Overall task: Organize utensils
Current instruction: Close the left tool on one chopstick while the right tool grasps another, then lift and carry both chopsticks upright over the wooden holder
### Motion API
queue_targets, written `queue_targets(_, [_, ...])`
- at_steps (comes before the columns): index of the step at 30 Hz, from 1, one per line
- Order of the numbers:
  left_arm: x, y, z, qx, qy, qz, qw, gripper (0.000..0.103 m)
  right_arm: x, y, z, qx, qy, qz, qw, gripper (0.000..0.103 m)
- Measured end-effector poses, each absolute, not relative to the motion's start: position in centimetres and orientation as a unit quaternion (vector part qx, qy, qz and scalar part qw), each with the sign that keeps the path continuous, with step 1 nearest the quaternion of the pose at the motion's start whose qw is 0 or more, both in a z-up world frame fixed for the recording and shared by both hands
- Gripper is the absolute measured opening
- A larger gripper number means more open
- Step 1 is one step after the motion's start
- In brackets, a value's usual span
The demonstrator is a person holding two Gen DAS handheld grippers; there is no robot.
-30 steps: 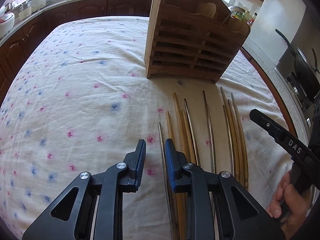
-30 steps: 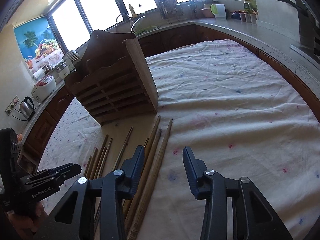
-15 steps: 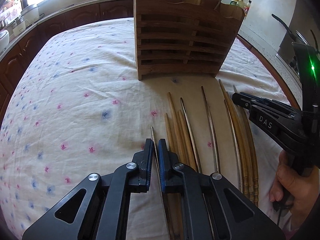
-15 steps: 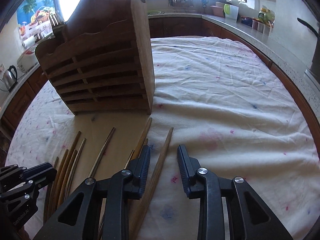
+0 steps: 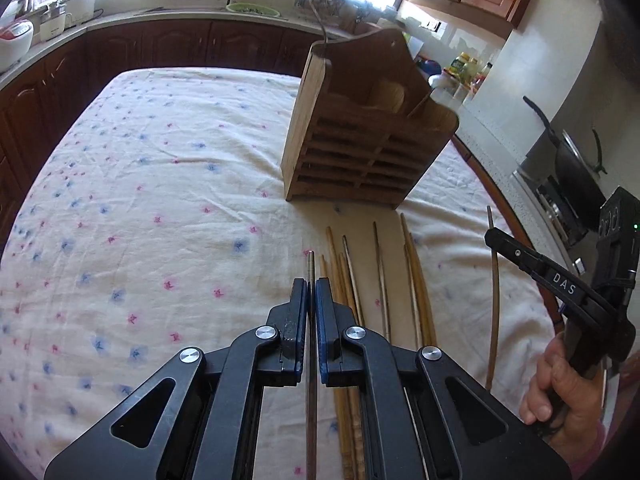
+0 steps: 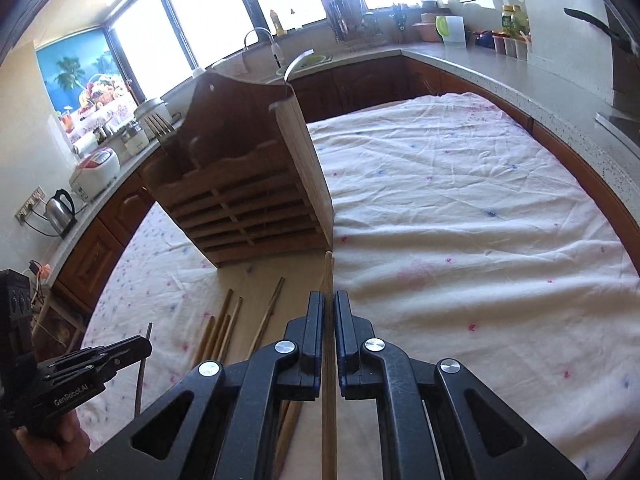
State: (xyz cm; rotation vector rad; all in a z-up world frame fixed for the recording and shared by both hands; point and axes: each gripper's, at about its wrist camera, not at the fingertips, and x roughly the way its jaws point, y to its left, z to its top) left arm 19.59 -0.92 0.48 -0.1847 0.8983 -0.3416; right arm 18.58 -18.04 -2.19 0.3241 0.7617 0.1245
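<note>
A slatted wooden utensil holder (image 5: 360,160) (image 6: 248,204) stands upright on the flowered tablecloth (image 5: 160,200). Several chopsticks (image 5: 380,280) (image 6: 228,324) lie side by side on the cloth in front of it. My left gripper (image 5: 311,283) is shut on a thin dark metal chopstick (image 5: 311,264), held above the cloth at the left end of the row. My right gripper (image 6: 329,295) is shut on a wooden chopstick (image 6: 328,272) whose tip points at the holder's near corner. Each gripper shows in the other's view, the left gripper (image 6: 146,345) and the right gripper (image 5: 490,236), each with its stick.
Dark wood cabinets and a grey counter (image 6: 520,76) ring the table. A sink and faucet (image 6: 272,46) sit behind the holder, a kettle (image 6: 60,208) and a rice cooker (image 6: 96,168) at left. A black pan (image 5: 576,164) rests on the stove at right. A hand (image 5: 560,392) holds the right gripper.
Both grippers closed, each on one chopstick, and rose from the cloth with it. The views have pulled back from the holder.
</note>
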Motion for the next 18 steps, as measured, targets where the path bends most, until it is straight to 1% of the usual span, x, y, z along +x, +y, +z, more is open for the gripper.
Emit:
queue_targets(9, [16.9, 0.9, 6.6, -0.109, 0.366, -0.184, 0.906, 0.004, 14.3, -18.5, 4.0, 0.164, 0.297, 0.078, 0.938, 0.005])
queue_targets(18, [16.1, 1.4, 9.3, -0.124, 0.331, -0.19, 0.916, 0.004, 12.8, -19.0, 8.0, 0.164, 0.242, 0.082, 0.953, 0.005])
